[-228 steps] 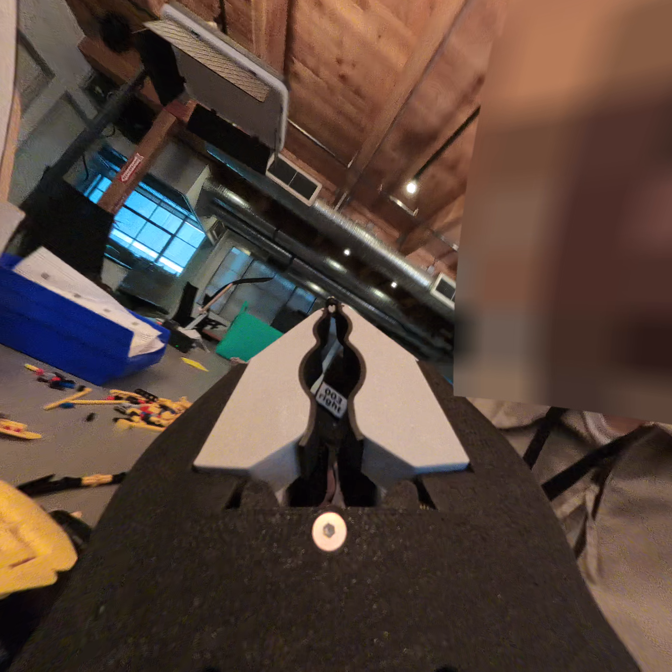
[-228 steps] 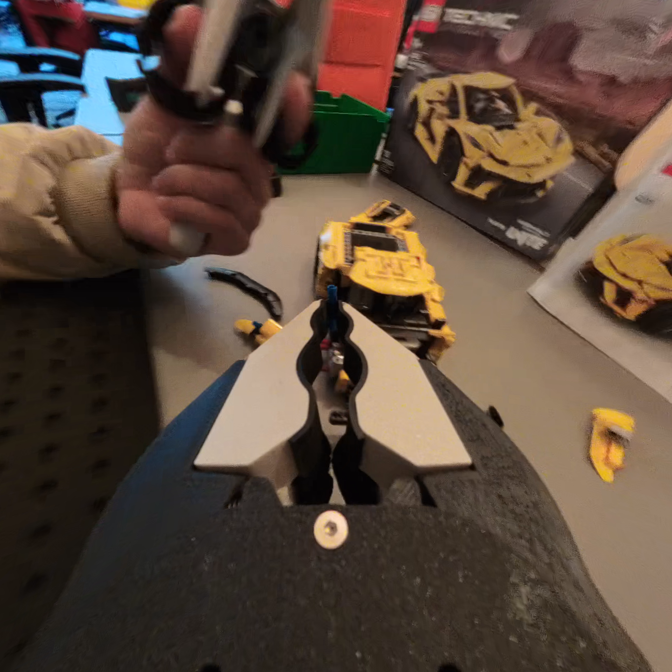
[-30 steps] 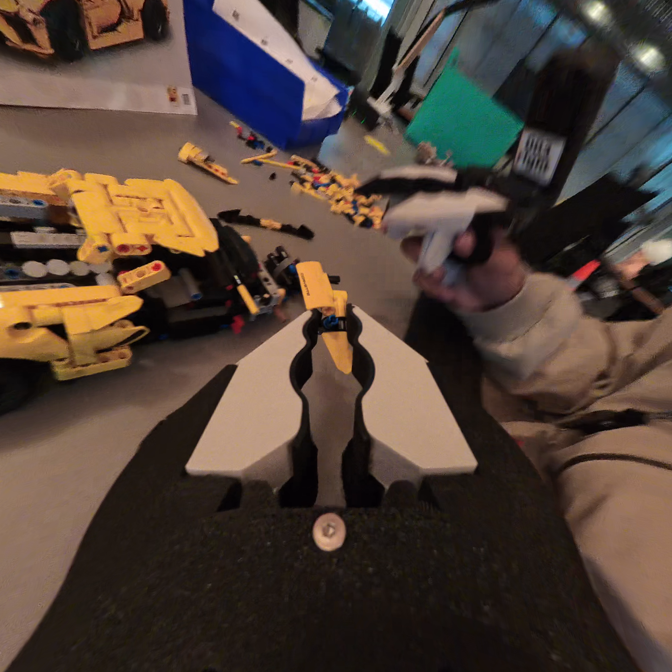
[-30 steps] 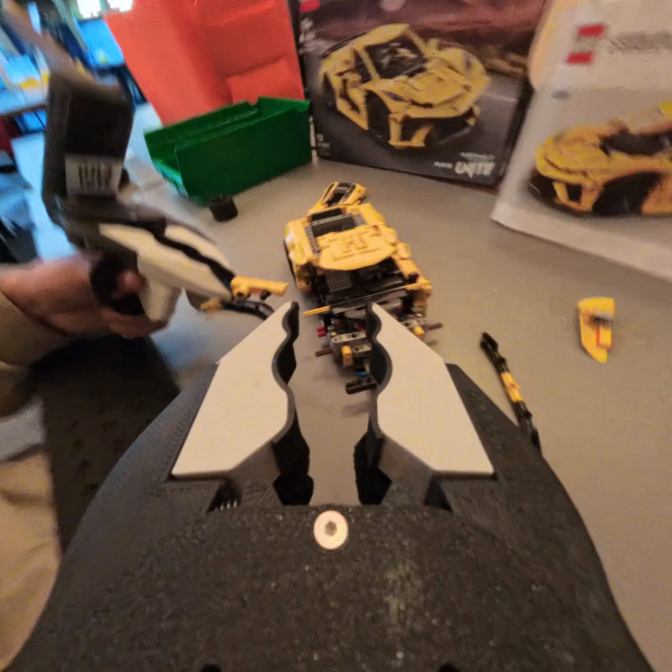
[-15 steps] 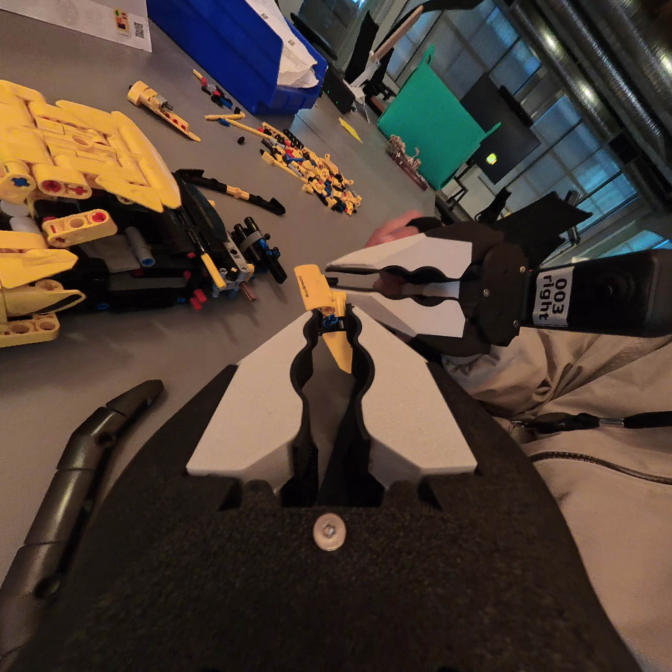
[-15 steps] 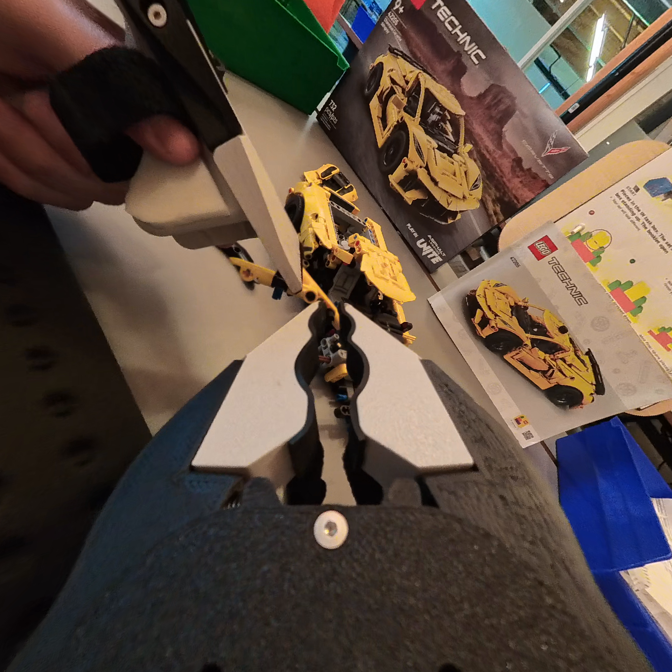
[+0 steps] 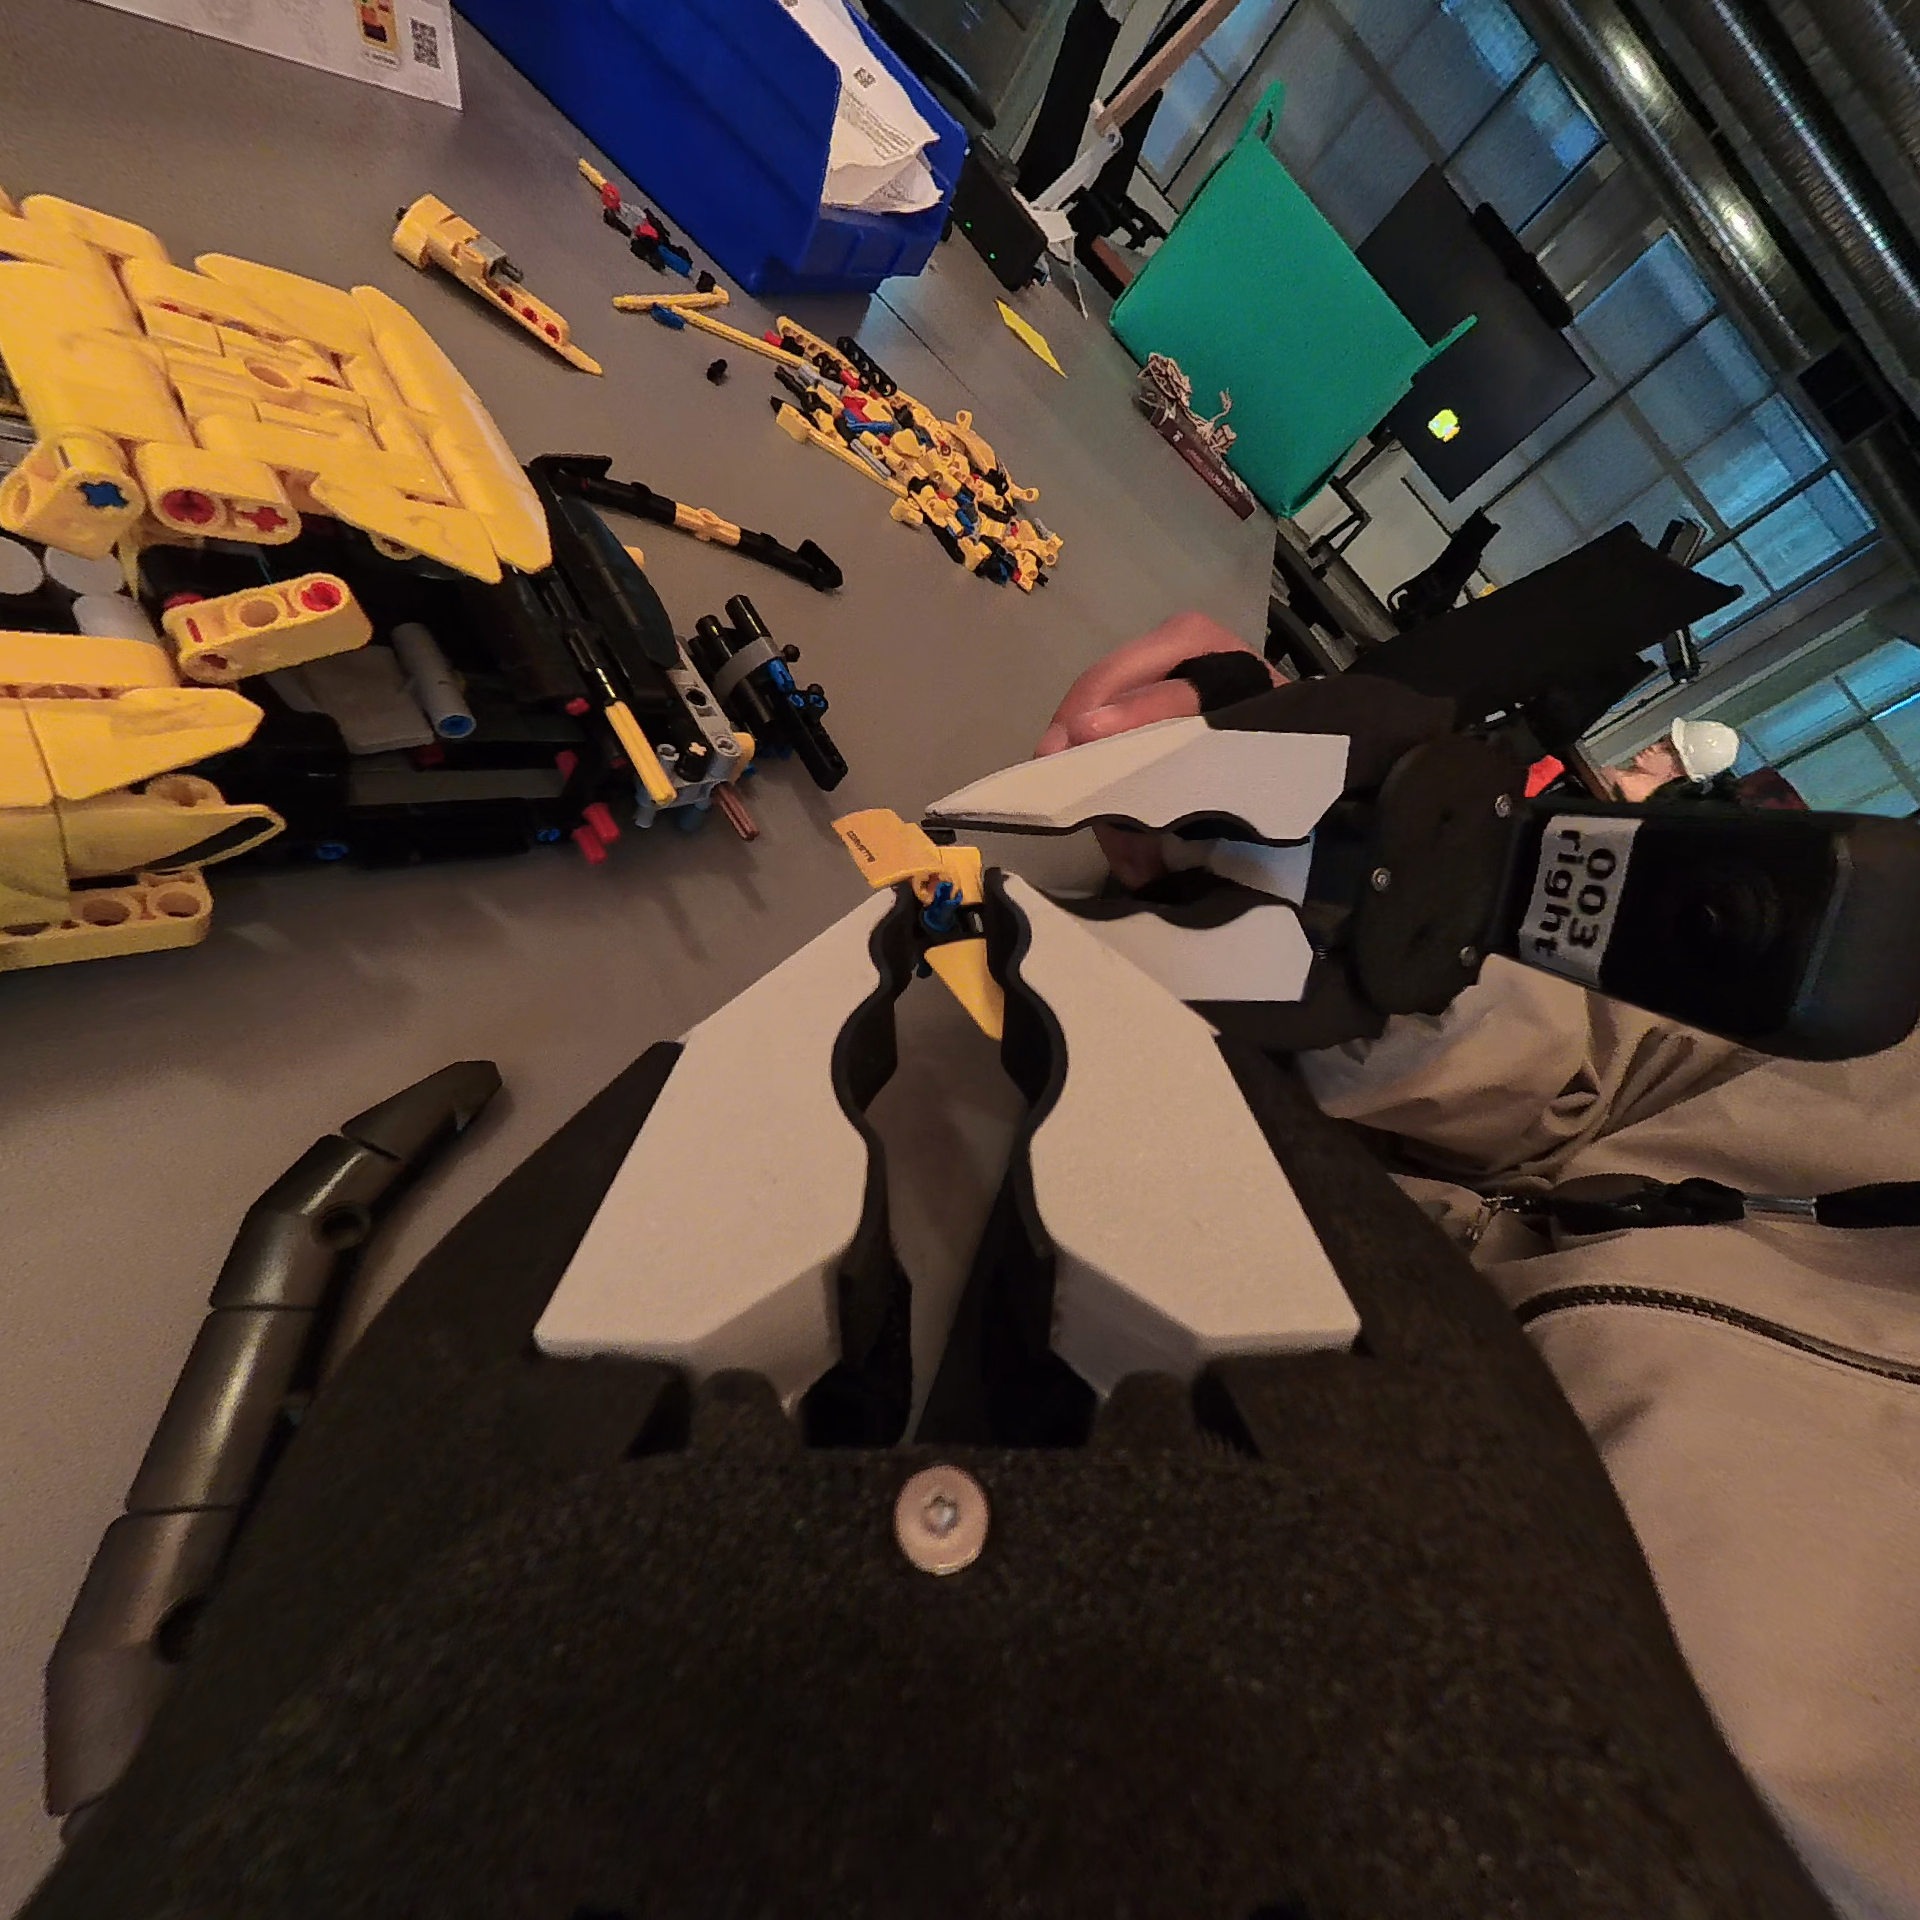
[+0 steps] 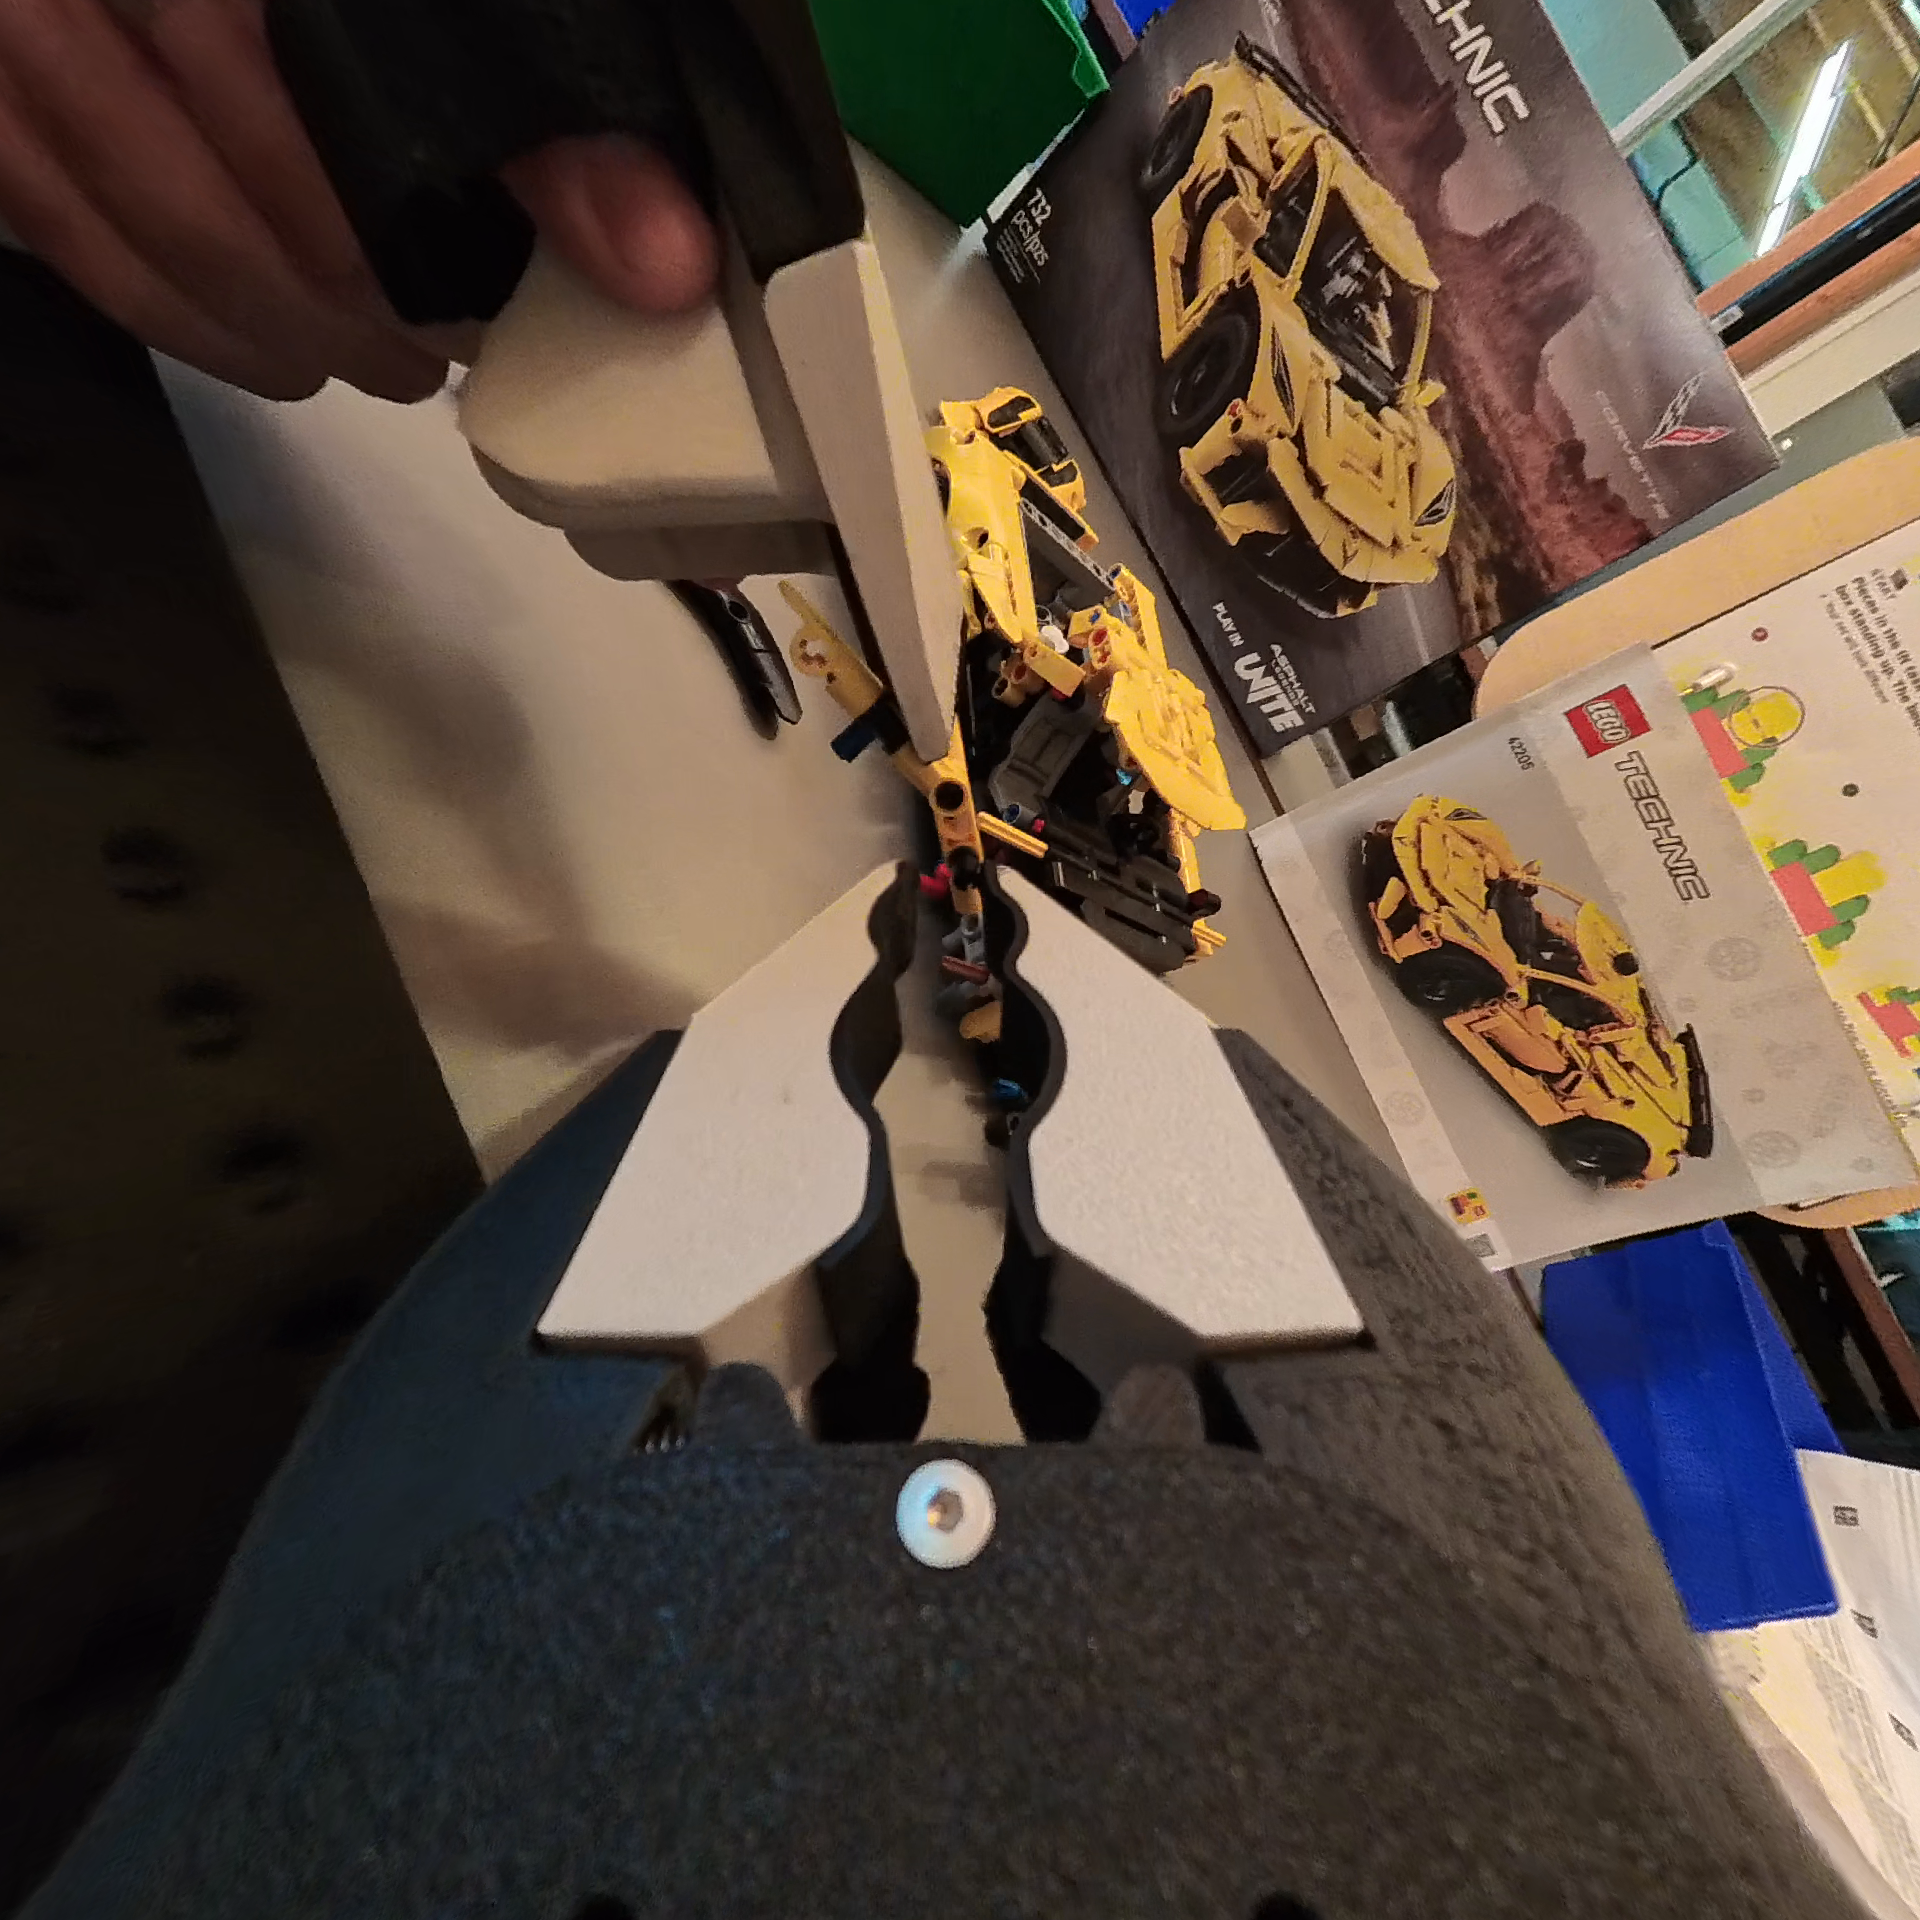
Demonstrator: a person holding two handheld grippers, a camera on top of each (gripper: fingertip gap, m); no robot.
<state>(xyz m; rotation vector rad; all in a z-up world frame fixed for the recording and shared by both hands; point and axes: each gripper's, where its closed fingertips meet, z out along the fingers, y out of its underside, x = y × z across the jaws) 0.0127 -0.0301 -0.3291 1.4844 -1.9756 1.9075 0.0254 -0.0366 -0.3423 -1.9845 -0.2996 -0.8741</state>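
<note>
Left gripper: fingers closed on a small yellow brick sub-assembly, held above the grey worktop; blue pin showing at the tips
Right gripper: fingers nearly together, gripping the sub-assembly's other end; tips meet the left gripper's
Yellow brick car: partly built, black chassis exposed; lying on the worktop just beyond both grippers

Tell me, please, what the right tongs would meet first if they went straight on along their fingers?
Probably the small yellow piece held in the left tongs: it sits right at the tips of the right tongs. Beyond it lies the yellow model car on the table, though depth is hard to judge.
</note>
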